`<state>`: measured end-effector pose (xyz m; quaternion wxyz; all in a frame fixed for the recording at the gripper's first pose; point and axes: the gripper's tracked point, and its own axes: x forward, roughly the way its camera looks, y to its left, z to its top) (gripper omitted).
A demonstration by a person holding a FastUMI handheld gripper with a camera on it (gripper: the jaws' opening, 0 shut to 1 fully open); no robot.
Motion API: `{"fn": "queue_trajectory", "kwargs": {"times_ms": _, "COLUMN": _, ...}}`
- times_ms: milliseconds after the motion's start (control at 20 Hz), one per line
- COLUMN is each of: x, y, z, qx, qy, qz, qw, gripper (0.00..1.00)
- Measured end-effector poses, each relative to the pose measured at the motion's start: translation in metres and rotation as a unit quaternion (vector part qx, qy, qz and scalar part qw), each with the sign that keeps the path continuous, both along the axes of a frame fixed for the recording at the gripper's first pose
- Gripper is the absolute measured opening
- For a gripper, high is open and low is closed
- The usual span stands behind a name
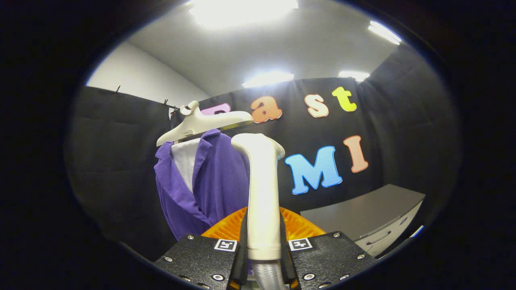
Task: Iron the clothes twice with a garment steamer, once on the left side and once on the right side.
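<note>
A cream garment steamer wand point(263, 193) stands upright between my fingers, its head at the top turned toward the garment. My gripper point(264, 245) is shut on the wand's handle, and a ribbed grey hose point(268, 278) leaves the handle's lower end. A purple jacket point(209, 185) with a white lining hangs on a cream hanger point(201, 123) just beyond the wand and to its left. The steamer head sits close to the jacket's right shoulder; whether they touch cannot be told. The wand hides the jacket's right edge.
An orange ribbed dome point(298, 225) lies right behind the fingers. A grey cabinet point(371, 217) with a drawer stands low to the right. Black cloth walls enclose the booth behind and on both sides.
</note>
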<state>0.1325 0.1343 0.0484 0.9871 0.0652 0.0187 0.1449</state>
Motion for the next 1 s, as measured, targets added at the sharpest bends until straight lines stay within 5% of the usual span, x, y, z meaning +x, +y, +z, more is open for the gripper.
{"fn": "queue_trajectory", "kwargs": {"times_ms": 400, "x": -0.007, "y": 0.063, "z": 0.013, "qx": -0.121, "qy": -0.130, "qz": 0.008, "qw": 0.984, "gripper": 0.32}}
{"fn": "queue_trajectory", "kwargs": {"times_ms": 1000, "x": 0.003, "y": 0.057, "z": -0.062, "qx": -0.166, "qy": -0.089, "qz": -0.026, "qw": 0.982, "gripper": 0.32}}
